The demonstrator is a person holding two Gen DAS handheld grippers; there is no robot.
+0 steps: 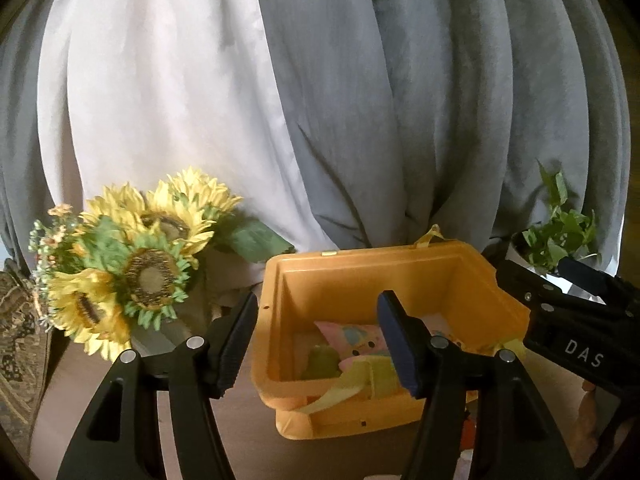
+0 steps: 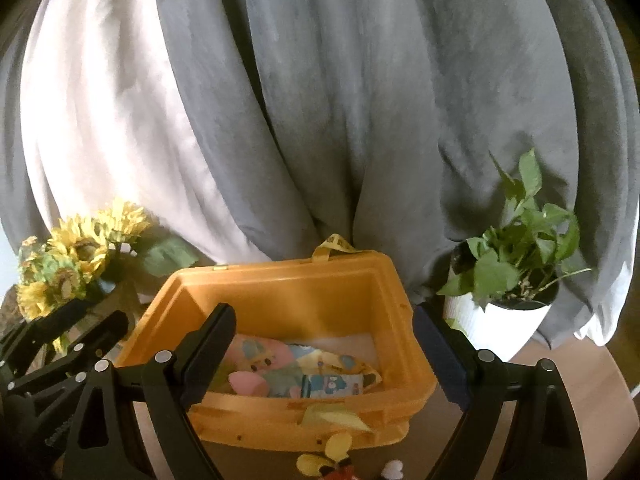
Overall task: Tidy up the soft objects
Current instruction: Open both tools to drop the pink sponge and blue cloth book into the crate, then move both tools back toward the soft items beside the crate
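1. Nearest in the left wrist view, the left gripper [image 1: 316, 340] has its 2 black fingers apart with nothing between the pads; the left finger stands over bare table, the right one in front of the bin's interior.
2. Nearest in the right wrist view, the right gripper [image 2: 324, 356] stands wide apart and grips nothing; its fingers frame the bin from either side without touching what lies inside; the left gripper's black body shows at the lower left edge of this view.
3. On the brown table [image 2: 580, 392] just in front of the bin lie small soft toys [image 2: 332, 460], yellow, red and white, cut off by the frame edge, so their shapes cannot be told.
4. The orange bin [image 2: 304, 292] sits on the table between the 2 grippers; a yellow cloth strip [image 2: 340, 420] hangs over its near rim.
5. Inside the bin, on its floor, lie pastel printed soft items [image 2: 296, 372] in pink, blue and yellow, overlapping one another; in the left wrist view a green piece [image 1: 320, 362] lies beside them.
6. Left of the bin stands a bunch of sunflowers [image 1: 132, 264]; right of it a leafy plant in a white pot [image 2: 500, 320], both near the bin but apart from it.
7. Farthest back hang grey curtains [image 2: 360, 100] with a white curtain [image 1: 160, 100] at the left.
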